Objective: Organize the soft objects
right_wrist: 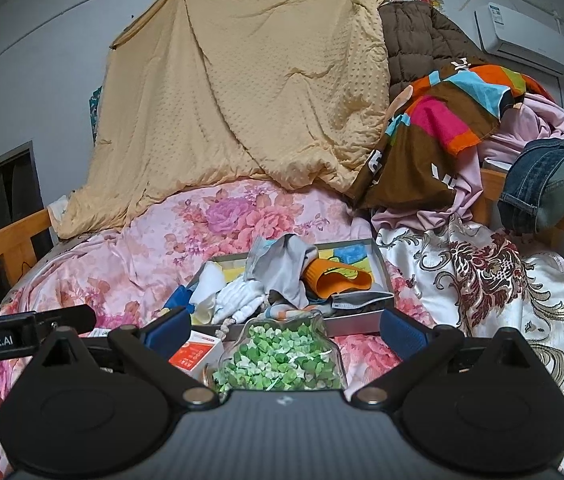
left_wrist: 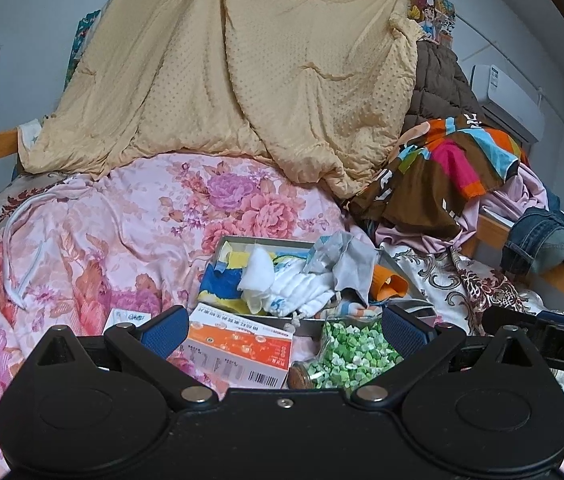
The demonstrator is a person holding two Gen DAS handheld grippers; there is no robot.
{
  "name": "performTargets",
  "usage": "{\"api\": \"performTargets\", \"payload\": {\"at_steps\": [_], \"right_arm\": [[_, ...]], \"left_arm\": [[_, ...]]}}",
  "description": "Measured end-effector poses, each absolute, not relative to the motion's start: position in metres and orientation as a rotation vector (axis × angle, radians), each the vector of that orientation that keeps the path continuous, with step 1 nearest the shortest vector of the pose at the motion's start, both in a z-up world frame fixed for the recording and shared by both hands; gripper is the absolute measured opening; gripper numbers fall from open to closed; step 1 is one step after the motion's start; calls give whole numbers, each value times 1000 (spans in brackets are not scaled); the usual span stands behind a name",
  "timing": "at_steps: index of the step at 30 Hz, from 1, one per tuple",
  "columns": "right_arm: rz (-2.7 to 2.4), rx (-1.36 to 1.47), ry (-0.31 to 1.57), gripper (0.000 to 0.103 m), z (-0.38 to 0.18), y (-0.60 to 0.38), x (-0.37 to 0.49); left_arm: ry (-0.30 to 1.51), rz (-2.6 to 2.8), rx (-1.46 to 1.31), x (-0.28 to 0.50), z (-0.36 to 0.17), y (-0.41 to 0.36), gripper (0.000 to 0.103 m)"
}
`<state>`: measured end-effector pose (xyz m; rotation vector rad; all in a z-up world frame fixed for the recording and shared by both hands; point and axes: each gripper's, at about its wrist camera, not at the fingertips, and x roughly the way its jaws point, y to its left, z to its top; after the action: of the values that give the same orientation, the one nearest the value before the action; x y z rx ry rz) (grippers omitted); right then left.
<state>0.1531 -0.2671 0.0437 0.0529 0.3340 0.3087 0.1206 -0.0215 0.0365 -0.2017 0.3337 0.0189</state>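
Grey metal tray (left_wrist: 401, 268) sat on the pink floral quilt (left_wrist: 130, 216), straight ahead of both grippers, and it held the soft stuff: a grey cloth (right_wrist: 282, 268) heaped in the middle, a white bundle (left_wrist: 301, 288) toward the left, a white pad (left_wrist: 258, 270), and blue-and-yellow fabric (left_wrist: 222, 280) at the left end. An orange silicone piece (right_wrist: 333, 280) lay on the right side of the tray.

I had my left gripper (left_wrist: 282, 332) spread wide with nothing between the fingers, and my right gripper (right_wrist: 285, 332) was the same, jaws wide and empty. Both hung above the near edge of the quilt.

The tray's long axis ran left to right across my view, so its contents lay forward of the fingers, just past the clutter in front. That clutter: a jar of green paper stars (right_wrist: 282, 356) lying on its side under the right gripper, and an orange-and-white box (left_wrist: 238, 352) under the left.

My guess: the left was nearer the white bundle, the right nearer the grey cloth.

Count: one tray, one jar, one box, one orange piece, four soft items that I could separate. The heap may hide more.
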Motion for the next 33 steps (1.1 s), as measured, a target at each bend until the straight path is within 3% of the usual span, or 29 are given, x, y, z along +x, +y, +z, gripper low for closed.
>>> {"api": "performTargets", "payload": {"at_steps": [33], "right_arm": [[306,-9,429,103,2,-241,135]], "left_arm": [[394,64,-183,97,-8,-7,102]]}}
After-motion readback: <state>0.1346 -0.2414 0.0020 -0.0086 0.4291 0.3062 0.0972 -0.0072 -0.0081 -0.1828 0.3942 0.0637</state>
